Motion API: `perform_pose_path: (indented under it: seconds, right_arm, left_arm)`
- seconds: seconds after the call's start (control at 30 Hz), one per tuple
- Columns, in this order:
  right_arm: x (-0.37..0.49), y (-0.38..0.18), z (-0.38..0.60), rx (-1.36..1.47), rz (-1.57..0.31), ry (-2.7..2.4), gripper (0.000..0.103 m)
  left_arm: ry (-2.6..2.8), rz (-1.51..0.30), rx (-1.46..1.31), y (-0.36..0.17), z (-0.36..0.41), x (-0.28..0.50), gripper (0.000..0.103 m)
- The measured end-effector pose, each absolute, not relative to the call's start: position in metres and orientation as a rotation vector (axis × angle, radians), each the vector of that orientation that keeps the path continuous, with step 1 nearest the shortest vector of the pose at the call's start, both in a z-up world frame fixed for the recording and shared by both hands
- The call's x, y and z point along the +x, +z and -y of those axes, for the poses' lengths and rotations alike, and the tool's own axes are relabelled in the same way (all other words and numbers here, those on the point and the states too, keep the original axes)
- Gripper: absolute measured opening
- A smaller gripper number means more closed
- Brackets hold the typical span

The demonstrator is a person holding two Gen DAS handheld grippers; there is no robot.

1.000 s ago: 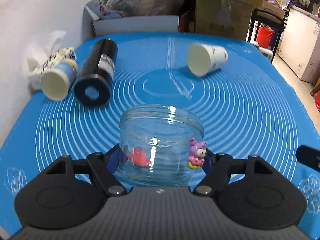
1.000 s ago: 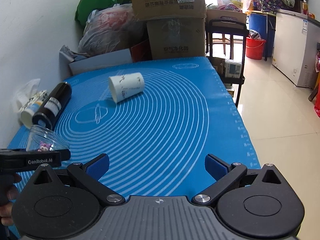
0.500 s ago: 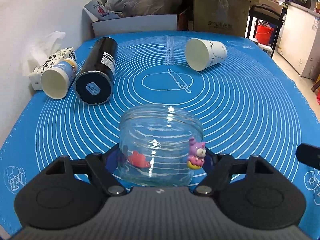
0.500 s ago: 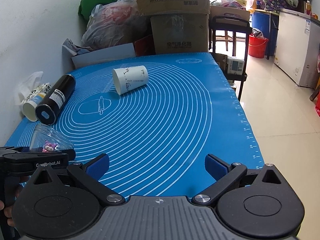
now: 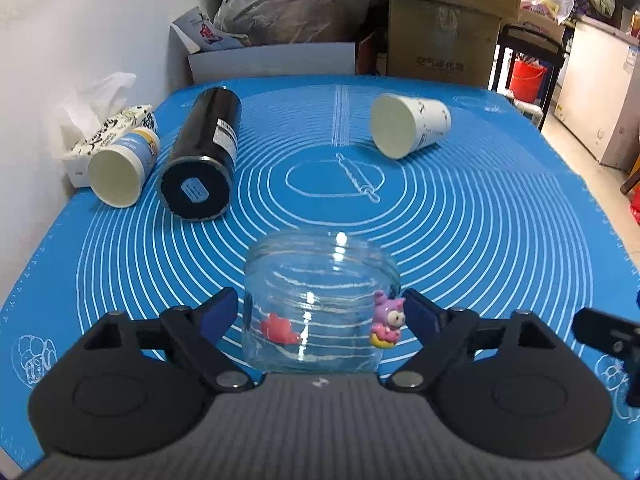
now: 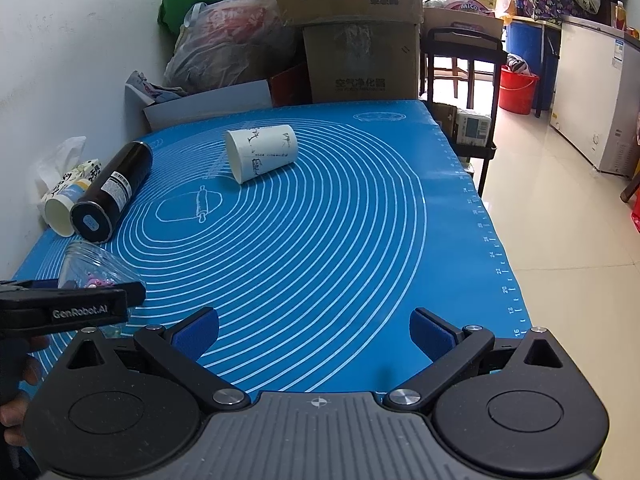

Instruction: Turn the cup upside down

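A blue baking mat [image 5: 480, 240] spreads ahead of both grippers, with a black flask [image 5: 204, 160] lying on its side ahead and to the left of the left gripper [image 5: 322, 312], a white paper cup [image 5: 408, 126] on its side farther ahead and to the right, and a smaller paper cup [image 5: 120, 168] beside a tissue pack [image 5: 108, 136] at the far left. The clear glass cup [image 5: 320, 304] sits directly between the left gripper's blue pads [image 5: 218, 312], which stand spread at either flank and seem just clear of the glass, so it appears released rather than held. The right gripper [image 6: 314, 330] hangs open over bare mat, holding nothing. The risk from here is a slip: smooth glass and raised cartoon stickers [image 5: 386, 320] under one pad could let the cup twist or drop mid-turn, and a loose cup could roll toward the flask.
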State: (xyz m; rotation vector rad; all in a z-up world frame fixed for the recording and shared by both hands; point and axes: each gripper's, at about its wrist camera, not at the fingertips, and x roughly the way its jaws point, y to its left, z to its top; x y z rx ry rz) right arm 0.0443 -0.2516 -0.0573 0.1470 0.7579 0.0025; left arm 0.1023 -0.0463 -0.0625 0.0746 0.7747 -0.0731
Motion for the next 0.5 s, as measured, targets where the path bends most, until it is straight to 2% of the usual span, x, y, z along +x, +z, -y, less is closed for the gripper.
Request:
perform_pose_path:
  seconds: [0.13,0.5]
  right_arm:
    - [0.043,-0.054,0.249,0.133,-0.753,0.009,0.103]
    - [0.040,-0.027,0.232,-0.009,-0.736,0.043,0.103]
  left_arm:
    - [-0.089,-0.750,0.072,-0.051,0.046,0.095,0.093]
    - [-0.068,-0.667,0.035,-0.018,0.022,0.064,0.096]
